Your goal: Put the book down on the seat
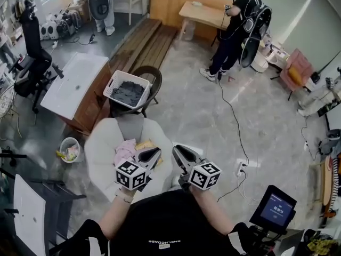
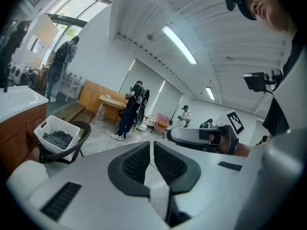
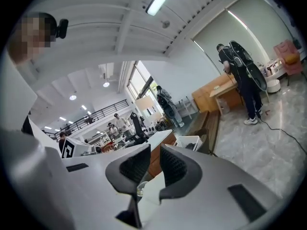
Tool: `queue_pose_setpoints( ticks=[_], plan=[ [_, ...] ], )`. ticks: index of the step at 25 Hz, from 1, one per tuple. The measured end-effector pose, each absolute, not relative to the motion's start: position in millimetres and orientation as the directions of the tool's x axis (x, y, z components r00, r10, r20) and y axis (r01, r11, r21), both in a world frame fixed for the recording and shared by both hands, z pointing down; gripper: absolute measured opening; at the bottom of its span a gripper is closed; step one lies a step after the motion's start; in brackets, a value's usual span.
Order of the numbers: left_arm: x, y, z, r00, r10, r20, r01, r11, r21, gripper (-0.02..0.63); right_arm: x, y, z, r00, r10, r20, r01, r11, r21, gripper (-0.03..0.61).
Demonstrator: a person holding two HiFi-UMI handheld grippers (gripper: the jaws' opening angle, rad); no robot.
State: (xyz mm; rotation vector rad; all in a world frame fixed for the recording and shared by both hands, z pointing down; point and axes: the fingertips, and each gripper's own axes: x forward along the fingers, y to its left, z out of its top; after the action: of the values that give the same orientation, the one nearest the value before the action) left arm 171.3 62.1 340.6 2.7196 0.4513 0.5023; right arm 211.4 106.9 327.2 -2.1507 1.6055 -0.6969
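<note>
We hold both tools up over the round white upholstered seat [image 1: 104,148], just ahead of our chest. The left gripper [image 1: 155,153] and the right gripper [image 1: 176,150] point forward and lean slightly toward each other, close but not touching. In the left gripper view the black ribbed fingers [image 2: 136,162] stand almost together, with only a thin slit between them and nothing in it; in the right gripper view the fingers [image 3: 175,166] are likewise drawn nearly closed on nothing, a sliver of pale surface showing through the gap. Neither tool carries anything.

The task's thing, as we read it, is a thin, flat tan-yellow book [image 1: 144,144]. It lies on the seat, touching a crumpled pink cloth [image 1: 124,150] and just ahead of the left fingertips. The left gripper covers part of it, so we cannot trace its whole outline or say whether it rests flat on the cushion or partly on the cloth.

Judging from how things lie, the put-down itself looks done, and the step in hand is the let-go and retreat. The next move calls for little force but some care: both grippers should draw up and back toward us on a clean line. The left one especially must clear the book's near edge and the cloth so that neither is dragged. Then a look down would confirm that the book sits steady on the seat.
</note>
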Motion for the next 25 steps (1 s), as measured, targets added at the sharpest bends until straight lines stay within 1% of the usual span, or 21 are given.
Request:
queue_pose_setpoints(
  ticks=[8, 11, 25],
  plan=[
    [183.6, 66.8, 323.4, 0.888, 0.384, 0.252, 0.289, -0.894, 0.341, 0.017, 227.8, 118.7, 306.4, 0.297, -0.95, 0.099, -0.782, -0.301, -0.546, 0.077],
    [185.1, 69.3, 323.2, 0.889, 0.383, 0.251, 0.293, -0.896, 0.333, 0.017, 230.9, 124.2, 305.0, 0.316, -0.945, 0.084, -0.783, -0.31, -0.54, 0.067],
    [190.3, 80.4, 335.4, 0.874, 0.402, 0.271, 0.306, -0.891, 0.337, 0.017, 239.0, 136.8, 321.0, 0.343, -0.935, 0.086, -0.747, -0.327, -0.578, 0.064]
  ],
)
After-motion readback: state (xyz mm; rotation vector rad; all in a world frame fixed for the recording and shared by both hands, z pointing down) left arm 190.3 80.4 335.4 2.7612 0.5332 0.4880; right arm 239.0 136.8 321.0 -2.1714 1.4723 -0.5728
